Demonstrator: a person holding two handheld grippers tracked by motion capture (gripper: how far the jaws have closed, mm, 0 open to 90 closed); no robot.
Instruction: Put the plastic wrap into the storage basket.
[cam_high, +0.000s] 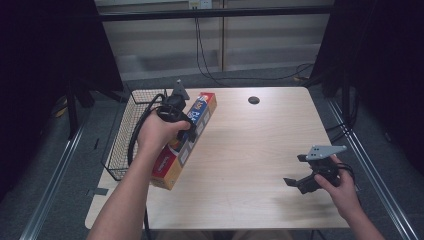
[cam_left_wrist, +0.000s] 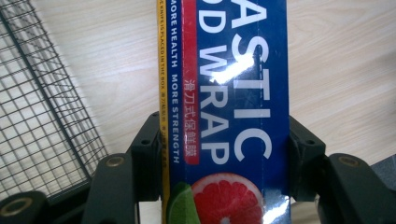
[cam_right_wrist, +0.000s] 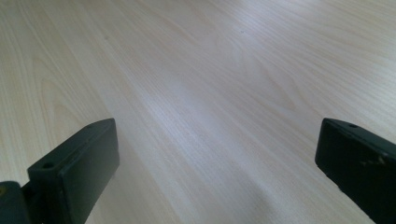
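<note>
A long blue and yellow plastic wrap box (cam_high: 202, 107) with a grapefruit picture lies slantwise over the table's left side, one end towards the back. My left gripper (cam_high: 186, 134) is shut on the box near its middle. In the left gripper view the box (cam_left_wrist: 233, 93) runs up between the jaws of the left gripper (cam_left_wrist: 226, 154), which press on both of its long sides. Whether the box rests on the table or hangs just above it I cannot tell. My right gripper (cam_high: 295, 170) hovers open at the front right, and in its own view the right gripper (cam_right_wrist: 215, 163) has bare wood between wide-apart jaws.
A black wire basket (cam_high: 125, 135) hangs at the table's left edge, close beside the box, and the basket's mesh (cam_left_wrist: 42, 102) borders the box on its left. A small black round cap (cam_high: 254, 100) sits at the table's back middle. Cables hang behind the light wooden table (cam_high: 250, 145).
</note>
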